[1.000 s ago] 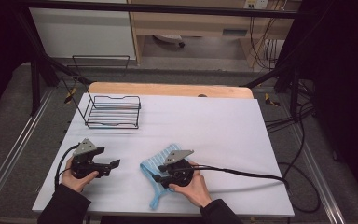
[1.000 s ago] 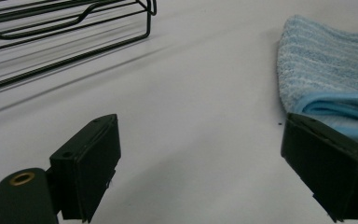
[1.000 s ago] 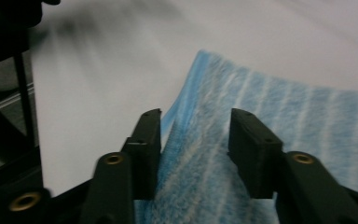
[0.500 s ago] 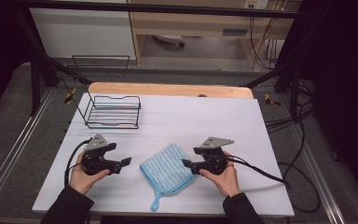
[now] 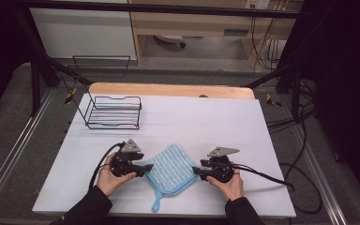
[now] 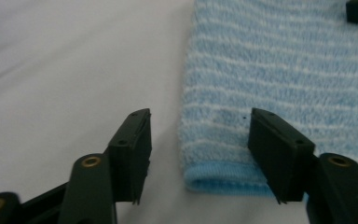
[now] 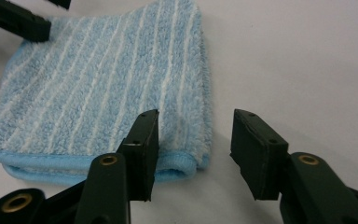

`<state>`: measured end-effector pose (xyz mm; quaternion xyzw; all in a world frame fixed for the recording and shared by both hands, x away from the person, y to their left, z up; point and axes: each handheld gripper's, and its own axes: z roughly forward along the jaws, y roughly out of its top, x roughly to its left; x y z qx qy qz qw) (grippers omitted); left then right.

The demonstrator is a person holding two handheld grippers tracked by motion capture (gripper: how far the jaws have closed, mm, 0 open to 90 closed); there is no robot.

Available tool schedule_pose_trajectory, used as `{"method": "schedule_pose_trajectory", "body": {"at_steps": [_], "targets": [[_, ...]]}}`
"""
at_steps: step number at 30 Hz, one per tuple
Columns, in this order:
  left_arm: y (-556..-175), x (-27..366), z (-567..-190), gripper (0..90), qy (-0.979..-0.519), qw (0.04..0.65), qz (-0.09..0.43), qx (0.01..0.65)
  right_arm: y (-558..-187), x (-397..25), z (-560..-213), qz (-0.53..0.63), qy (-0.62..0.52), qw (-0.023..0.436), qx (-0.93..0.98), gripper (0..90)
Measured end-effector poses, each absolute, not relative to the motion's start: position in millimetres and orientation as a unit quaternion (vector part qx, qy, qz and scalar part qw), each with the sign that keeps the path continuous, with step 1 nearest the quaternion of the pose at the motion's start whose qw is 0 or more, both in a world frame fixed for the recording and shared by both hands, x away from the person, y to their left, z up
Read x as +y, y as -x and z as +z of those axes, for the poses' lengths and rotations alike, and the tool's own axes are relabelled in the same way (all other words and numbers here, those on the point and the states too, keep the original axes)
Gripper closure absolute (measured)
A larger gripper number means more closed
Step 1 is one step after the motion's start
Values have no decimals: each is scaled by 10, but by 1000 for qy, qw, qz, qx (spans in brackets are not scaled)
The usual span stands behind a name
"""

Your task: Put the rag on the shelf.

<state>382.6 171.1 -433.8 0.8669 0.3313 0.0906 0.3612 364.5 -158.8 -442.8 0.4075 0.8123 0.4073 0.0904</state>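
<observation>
A white counter (image 5: 215,122) with a wooden far edge (image 5: 168,90) stands on grey floor (image 5: 9,140); cables (image 5: 304,140) trail right, a wooden cabinet (image 5: 201,23) behind.

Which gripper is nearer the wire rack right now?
Left. The left gripper sits at the towel's left corner, below the wire rack; the right gripper is across the towel, farther off.
</observation>
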Motion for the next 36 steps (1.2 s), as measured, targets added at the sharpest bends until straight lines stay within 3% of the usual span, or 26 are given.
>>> {"method": "schedule_pose_trajectory", "body": {"at_steps": [6,12,20,36], "targets": [[-3769,1732,-4409,559,-870,353,65,337,-3646,-1561,-4487,390,-412,74,820,587],[-3762,1710,-4420,610,-874,342,62,341,-3653,-1534,-4523,393,-419,60,816,639],[-3753,1719,-4384,808,-866,346,54,357,-3726,-1527,-4497,401,-422,40,812,796],[-3540,1795,-4352,823,-846,346,65,401,-4117,-1307,-4357,405,-384,72,827,813]]}}
